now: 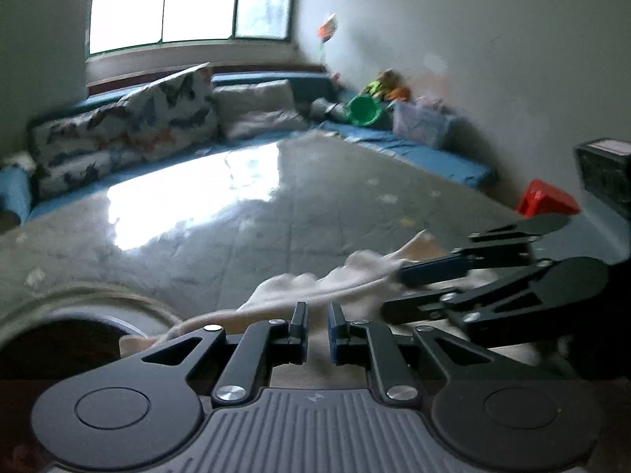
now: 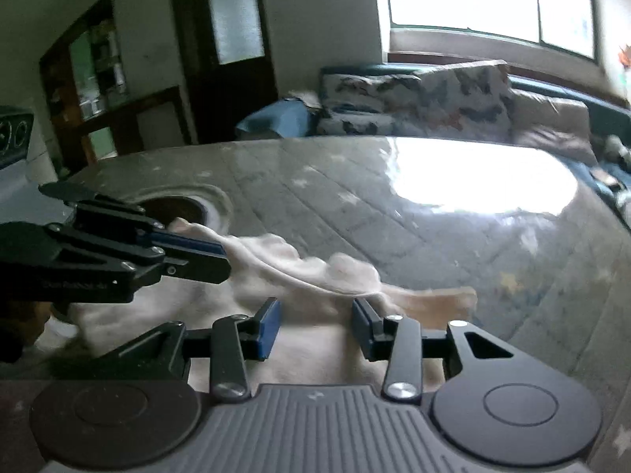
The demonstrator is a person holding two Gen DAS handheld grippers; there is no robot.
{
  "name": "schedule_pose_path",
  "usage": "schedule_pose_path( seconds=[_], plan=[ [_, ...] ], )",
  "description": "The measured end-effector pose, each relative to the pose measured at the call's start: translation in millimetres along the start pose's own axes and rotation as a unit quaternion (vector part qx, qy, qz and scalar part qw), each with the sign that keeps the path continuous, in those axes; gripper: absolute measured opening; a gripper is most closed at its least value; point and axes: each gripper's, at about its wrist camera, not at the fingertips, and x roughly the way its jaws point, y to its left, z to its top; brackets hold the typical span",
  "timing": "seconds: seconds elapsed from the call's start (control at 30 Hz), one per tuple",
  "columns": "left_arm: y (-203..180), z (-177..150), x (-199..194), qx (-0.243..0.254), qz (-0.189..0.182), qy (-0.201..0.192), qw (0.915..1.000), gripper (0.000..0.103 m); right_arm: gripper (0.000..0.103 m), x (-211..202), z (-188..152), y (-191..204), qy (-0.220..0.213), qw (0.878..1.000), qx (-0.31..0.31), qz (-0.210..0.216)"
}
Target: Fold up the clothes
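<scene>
**Backlit room, heavy glare, motion blur**

Daylight floods in through the window, blown out white. It throws a hard glare patch on the glossy table cover. Interior walls dim, doorway side dark. Both views smeared by motion. Fisheye bends edges; black corners.

The cloth looks soft, matt and pale. The table cover is glossy. The grippers' fingers look like matt black plastic.
</scene>
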Motion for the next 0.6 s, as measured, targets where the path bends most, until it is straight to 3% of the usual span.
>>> schedule_pose_path(
  seconds=[0.2,0.27,0.5,0.6],
  plan=[
    [32.0,-4.9,6.3,-0.079,0.010,0.004,0.9968,0.013,0.039,-3.3,-0.4,-15.2,-0.010,1.000,0.017,-0.022],
    [31.1,-6.4,-2.0,-0.070,0.025,-0.001,0.9972,0.016,0.040,-7.6,-1.3,-16.8,-0.016,0.999,0.021,-0.039],
    [17.8,-19.2,-40.5,-0.025,0.063,-0.015,0.9976,0.043,0.041,-24.3,-18.5,-6.6,-0.019,1.000,-0.011,-0.022],
    [6.6,-28.8,-56.6,0.000,0.074,-0.020,0.9971,0.044,0.041,-25.5,-21.9,-4.2,-0.018,0.999,-0.021,-0.031]
  ],
)
